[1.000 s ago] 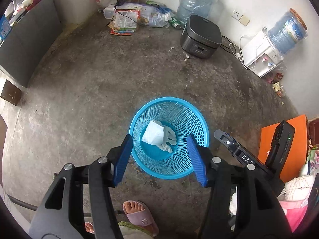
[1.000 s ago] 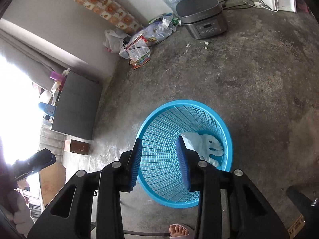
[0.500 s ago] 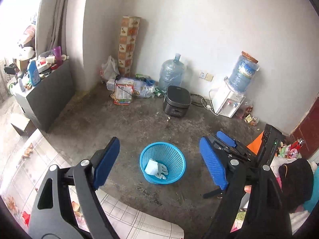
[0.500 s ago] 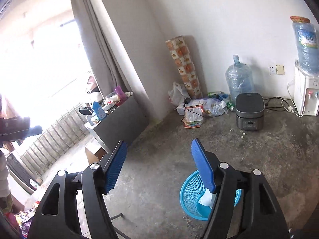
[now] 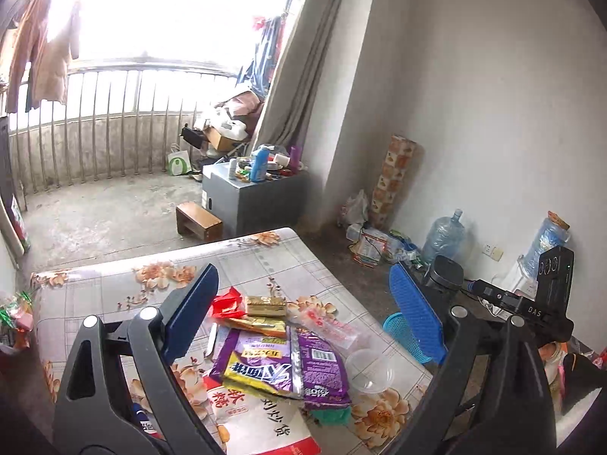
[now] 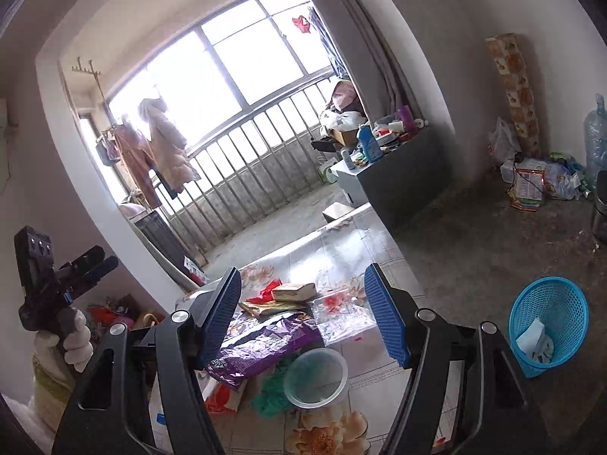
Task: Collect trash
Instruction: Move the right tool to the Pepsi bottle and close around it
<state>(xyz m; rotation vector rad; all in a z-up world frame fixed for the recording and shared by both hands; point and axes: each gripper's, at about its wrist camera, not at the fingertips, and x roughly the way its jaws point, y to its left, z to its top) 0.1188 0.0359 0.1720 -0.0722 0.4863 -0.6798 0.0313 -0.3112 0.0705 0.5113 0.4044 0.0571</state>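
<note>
A table with a flowered cloth (image 5: 114, 288) holds a pile of trash: a purple snack bag (image 5: 284, 367) (image 6: 261, 345), a red wrapper (image 5: 225, 303), a gold packet (image 5: 265, 305), a clear plastic cup (image 5: 370, 371) (image 6: 315, 379), a clear bag (image 6: 337, 314) and a white bag with red letters (image 5: 261, 421). My left gripper (image 5: 303, 318) is open and empty above the pile. My right gripper (image 6: 303, 314) is open and empty above it too. The blue basket (image 6: 550, 314) stands on the floor to the right with white trash (image 6: 535, 341) in it; it also shows in the left wrist view (image 5: 398, 324).
A grey cabinet (image 5: 254, 197) with bottles stands by the balcony, a small wooden stool (image 5: 199, 222) beside it. Water jugs (image 5: 442, 235), a rice cooker (image 5: 447, 271) and bags (image 5: 375, 242) lie along the right wall. A green cloth (image 6: 273, 390) lies beside the cup.
Both grippers have swung up and away from the basket on the floor to the table with the trash pile. Both jaws have opened wider.
</note>
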